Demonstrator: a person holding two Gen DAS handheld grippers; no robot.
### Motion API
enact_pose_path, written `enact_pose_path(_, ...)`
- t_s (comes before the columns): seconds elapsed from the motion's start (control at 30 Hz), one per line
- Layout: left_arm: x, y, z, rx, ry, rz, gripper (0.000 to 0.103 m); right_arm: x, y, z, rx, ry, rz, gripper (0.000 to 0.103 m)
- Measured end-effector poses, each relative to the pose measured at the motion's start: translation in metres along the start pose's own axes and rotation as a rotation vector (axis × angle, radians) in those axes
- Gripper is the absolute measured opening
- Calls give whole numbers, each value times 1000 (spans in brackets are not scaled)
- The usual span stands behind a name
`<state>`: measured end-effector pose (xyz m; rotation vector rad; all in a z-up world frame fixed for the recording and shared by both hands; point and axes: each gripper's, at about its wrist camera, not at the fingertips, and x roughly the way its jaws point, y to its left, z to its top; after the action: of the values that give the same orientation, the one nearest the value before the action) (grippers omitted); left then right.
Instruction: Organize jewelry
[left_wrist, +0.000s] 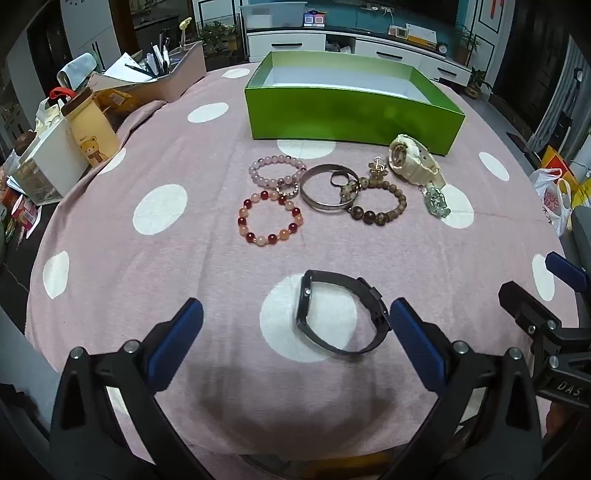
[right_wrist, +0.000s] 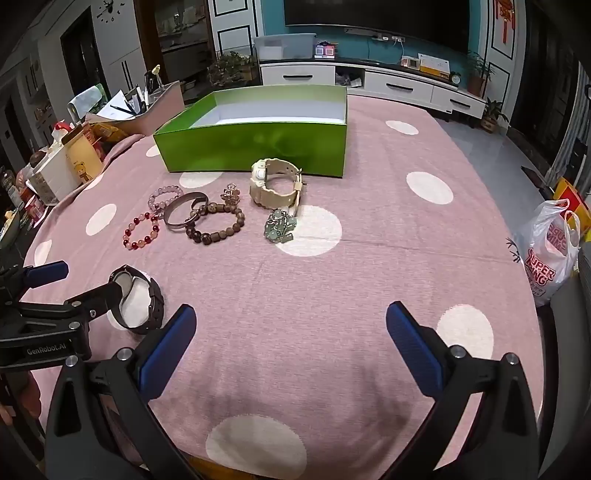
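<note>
Pink tablecloth (right_wrist: 295, 314) with big white dots. Off the left edge, total clutter: cream bottle with a bear print (left_wrist: 92, 129), white bin (left_wrist: 51, 162), pink tray of pens (left_wrist: 177, 70). White plastic bag with red lettering (right_wrist: 550, 254) down right, white TV cabinet (right_wrist: 399, 86) at the back.

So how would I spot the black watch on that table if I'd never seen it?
Start at the green box at the far side of the pink spotted tablecloth; a cluster of bracelets lies just in front of it. Come nearer, past that cluster, to the black watch, alone on a white dot. It is the only black piece and lies apart from the rest, just ahead of the open left claw.
</note>
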<state>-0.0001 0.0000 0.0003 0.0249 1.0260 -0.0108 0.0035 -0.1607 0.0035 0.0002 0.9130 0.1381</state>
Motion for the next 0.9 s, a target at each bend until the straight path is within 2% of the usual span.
enact_pose_path(0.9, -3, -7, -3, 20, -4, -19, 101, -4, -1, -2, -3, -3, -7, 102)
